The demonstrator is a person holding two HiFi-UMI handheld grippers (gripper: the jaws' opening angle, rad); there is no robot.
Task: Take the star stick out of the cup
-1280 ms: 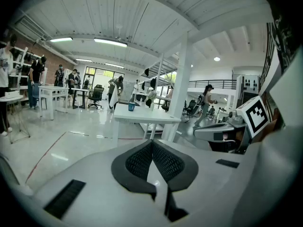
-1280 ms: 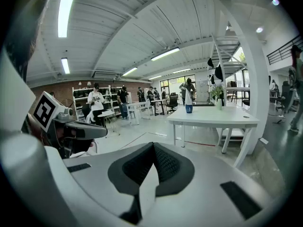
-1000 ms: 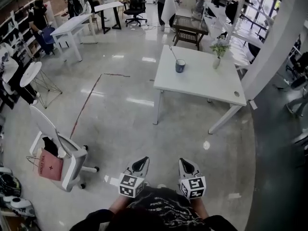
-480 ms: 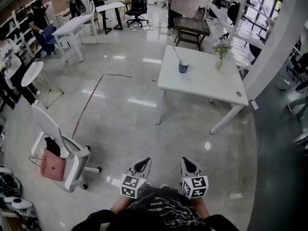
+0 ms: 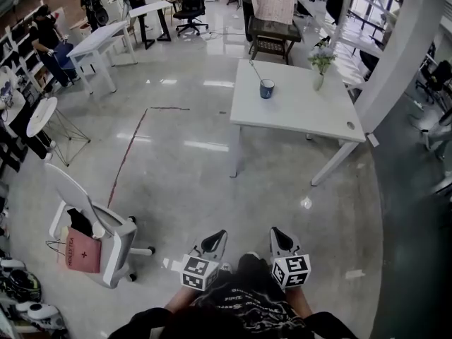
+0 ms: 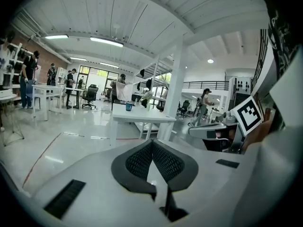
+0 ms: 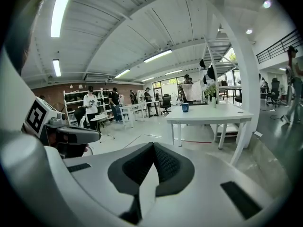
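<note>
Floor [image 5: 183, 182]: grey and glossy, a wide stretch between me and the furniture.
Table [image 5: 304, 115]: white, far ahead of me and a little to the right; it bears the cup and a vase.
Chair [image 5: 95, 221]: white swivel type, on my left, with a pink bag [image 5: 83, 251] against its base.
Left claw [image 5: 215, 237]: mine, held low before my body, jaws clenched tip to tip, nothing between them.
Right claw [image 5: 279, 235]: mine, near the left one, jaws likewise clenched on nothing.
Vase [image 5: 319, 80]: pale, holding green sprigs, near the table's far edge.
Cup [image 5: 266, 88]: blue, upright on the table left of the vase, well apart from both claws.
Star stick [image 5: 256, 71]: thin, standing in the cup, leaning left; its top is too small to make out.
</note>
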